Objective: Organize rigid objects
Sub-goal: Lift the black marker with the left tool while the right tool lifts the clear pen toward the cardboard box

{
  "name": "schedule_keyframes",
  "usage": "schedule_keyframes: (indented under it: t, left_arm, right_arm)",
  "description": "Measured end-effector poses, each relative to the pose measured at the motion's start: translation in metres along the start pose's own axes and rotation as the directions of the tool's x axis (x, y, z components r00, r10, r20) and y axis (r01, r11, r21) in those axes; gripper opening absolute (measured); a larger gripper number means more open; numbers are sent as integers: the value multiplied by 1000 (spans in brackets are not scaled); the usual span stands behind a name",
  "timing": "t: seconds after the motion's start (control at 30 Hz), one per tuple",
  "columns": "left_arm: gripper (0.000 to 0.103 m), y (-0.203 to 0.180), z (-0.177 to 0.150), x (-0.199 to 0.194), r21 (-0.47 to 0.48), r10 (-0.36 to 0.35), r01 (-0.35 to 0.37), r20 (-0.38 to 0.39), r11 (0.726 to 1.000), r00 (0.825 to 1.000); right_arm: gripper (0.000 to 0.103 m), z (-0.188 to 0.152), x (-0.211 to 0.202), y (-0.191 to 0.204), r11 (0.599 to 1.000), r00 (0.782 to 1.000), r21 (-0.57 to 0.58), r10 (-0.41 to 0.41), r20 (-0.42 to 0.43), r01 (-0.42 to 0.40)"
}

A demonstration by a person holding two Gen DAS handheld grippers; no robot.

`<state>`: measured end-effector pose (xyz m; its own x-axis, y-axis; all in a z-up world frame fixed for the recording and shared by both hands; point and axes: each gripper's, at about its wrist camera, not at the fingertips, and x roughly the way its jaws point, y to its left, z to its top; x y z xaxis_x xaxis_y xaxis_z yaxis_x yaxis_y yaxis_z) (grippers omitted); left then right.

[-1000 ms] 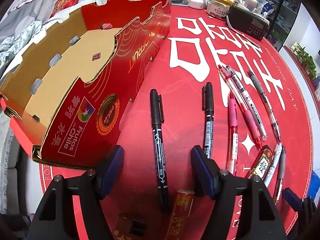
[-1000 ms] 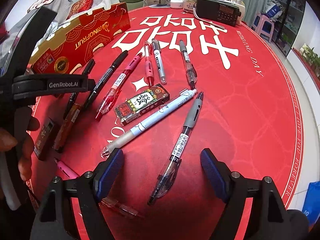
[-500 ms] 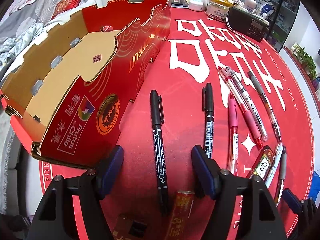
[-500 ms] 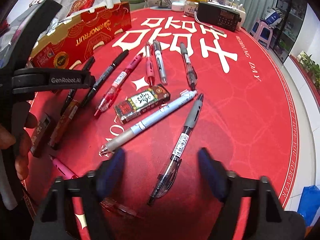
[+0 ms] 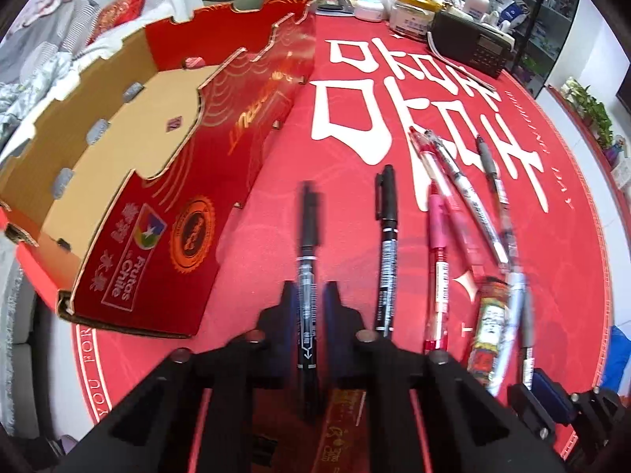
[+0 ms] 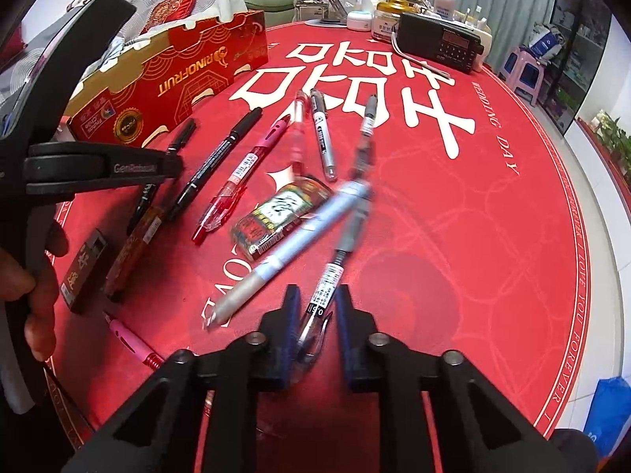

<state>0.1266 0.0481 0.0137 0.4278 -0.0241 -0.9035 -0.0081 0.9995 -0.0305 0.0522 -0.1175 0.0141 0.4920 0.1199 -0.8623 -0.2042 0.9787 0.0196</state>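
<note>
Your left gripper (image 5: 308, 305) has its fingers pinching a black marker (image 5: 307, 252) at lower centre of the left wrist view; the marker runs straight up the frame over the red table (image 5: 355, 149). The open cardboard box (image 5: 118, 149) sits in the upper left, just beside the marker's far end. A second black marker (image 5: 386, 244) lies right of centre, with a pink pen (image 5: 437, 260) further right.

Your right gripper (image 6: 315, 327) has its fingers closed onto a grey gel pen (image 6: 343, 252) at lower centre of the right wrist view. A pale blue pen (image 6: 292, 244) lies just left of it, touching a small printed packet (image 6: 280, 213) near mid-frame. The pictures are blurred around these pens.
</note>
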Motion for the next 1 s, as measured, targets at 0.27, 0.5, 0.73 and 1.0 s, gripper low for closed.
schedule_keyframes:
  t: [0.27,0.5,0.73,1.0]
  left_arm:
    - [9,6,-6,-5,-13,-33,33,-6,999,999]
    - [9,10,-22,-13,-27,-23,22,-23,999,999]
    - [9,14,-55,-29,-8,-1,1,-33,1000,999]
    - [9,-5,-97,-48,46,-2,3,-17,999,1000]
  right_arm:
    - [15,-6,-3,-2,1000,1000,-7,17,-5,-17]
    - [15,-12,-8,-6,999,999,-14,39,-8,-39]
    - [15,-17,-11,-14,998,998,6,68,-15,-68]
    - [15,-25,-17,-20,997,997,22,74,-32,-74]
